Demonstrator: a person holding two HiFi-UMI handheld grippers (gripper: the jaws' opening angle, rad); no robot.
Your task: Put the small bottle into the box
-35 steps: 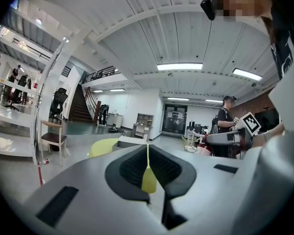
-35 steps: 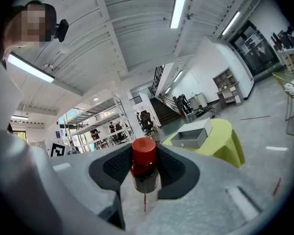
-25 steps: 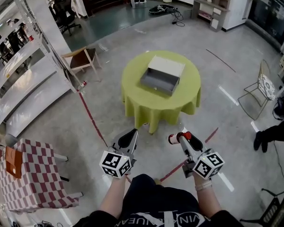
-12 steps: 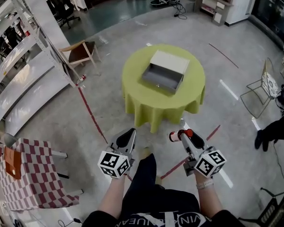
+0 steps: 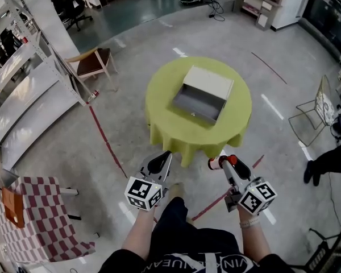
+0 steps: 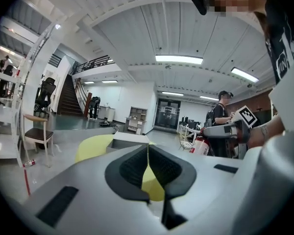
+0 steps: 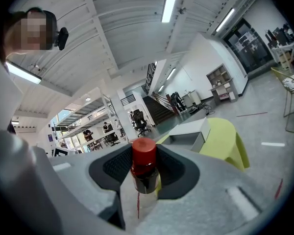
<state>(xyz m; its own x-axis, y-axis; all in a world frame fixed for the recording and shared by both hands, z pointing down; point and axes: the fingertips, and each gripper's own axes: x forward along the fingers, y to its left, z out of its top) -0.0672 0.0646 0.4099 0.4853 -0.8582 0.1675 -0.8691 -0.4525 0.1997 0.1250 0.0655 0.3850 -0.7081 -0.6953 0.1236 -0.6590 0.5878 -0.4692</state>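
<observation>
An open grey box with its white lid raised sits on a round table with a yellow-green cloth. I stand short of the table's near edge. My right gripper is shut on the small bottle, a dark bottle with a red cap that pokes out to the left of the jaws. My left gripper is shut and holds nothing; its pads meet. From both gripper views the box shows ahead on the yellow table.
A metal shelf rack stands at the left, with a wooden chair beside it. A red-checked table is at lower left. Red tape crosses the floor. A wire chair and a person's legs are at the right.
I have walked closer to the table; it and the box sit nearer in view. Both grippers keep their pose, the right still holding the bottle.
</observation>
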